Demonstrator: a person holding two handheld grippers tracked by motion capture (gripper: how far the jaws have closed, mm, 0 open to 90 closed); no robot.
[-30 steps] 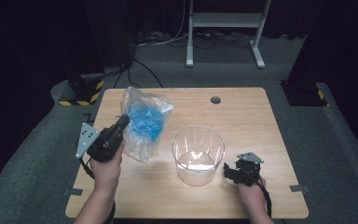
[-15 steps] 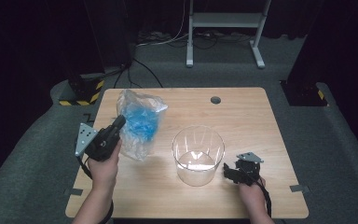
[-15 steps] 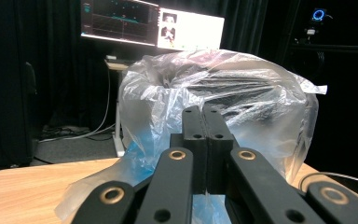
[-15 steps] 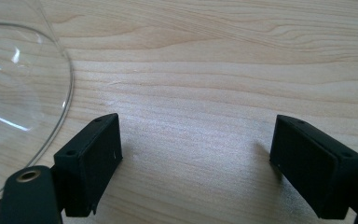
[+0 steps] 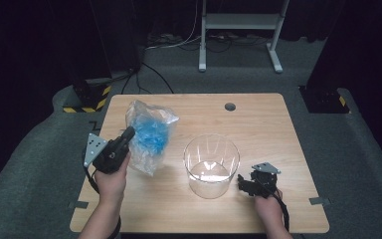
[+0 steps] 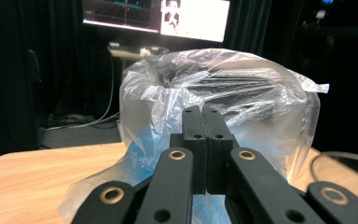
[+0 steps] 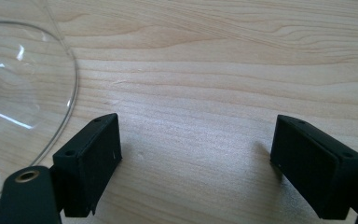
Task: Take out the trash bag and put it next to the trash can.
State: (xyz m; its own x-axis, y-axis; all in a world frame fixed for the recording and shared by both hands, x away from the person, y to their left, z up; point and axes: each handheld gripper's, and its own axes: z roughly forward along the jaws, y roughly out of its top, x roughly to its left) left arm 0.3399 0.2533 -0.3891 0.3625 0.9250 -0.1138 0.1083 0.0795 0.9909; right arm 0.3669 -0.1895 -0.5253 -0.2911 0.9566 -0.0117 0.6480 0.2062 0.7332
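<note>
A clear plastic bag [image 5: 151, 132] with blue contents stands at the left of the wooden table [image 5: 263, 134]. My left gripper [image 5: 128, 133] is shut on its near side, and the film [image 6: 214, 88] puffs up around and behind the closed jaws [image 6: 207, 140]. A clear round container [image 5: 212, 164] sits at the middle front of the table. Just right of it, my right gripper [image 5: 242, 184] rests low over the wood. Its jaws stand wide apart [image 7: 196, 158] with bare table between them, and the container's rim [image 7: 72, 79] curves past on the left.
A dark cable hole [image 5: 230, 106] is set in the table's far middle. Behind the table stand a white frame [image 5: 238, 22] and a yellow-and-black striped base [image 5: 87, 102]. Cables lie on the grey floor. A lit monitor [image 6: 158, 16] glows beyond the bag.
My left gripper has drawn slightly left and toward the person, taking the bag with it; the bag has shifted and changed shape. The right gripper and the container have stayed put.
</note>
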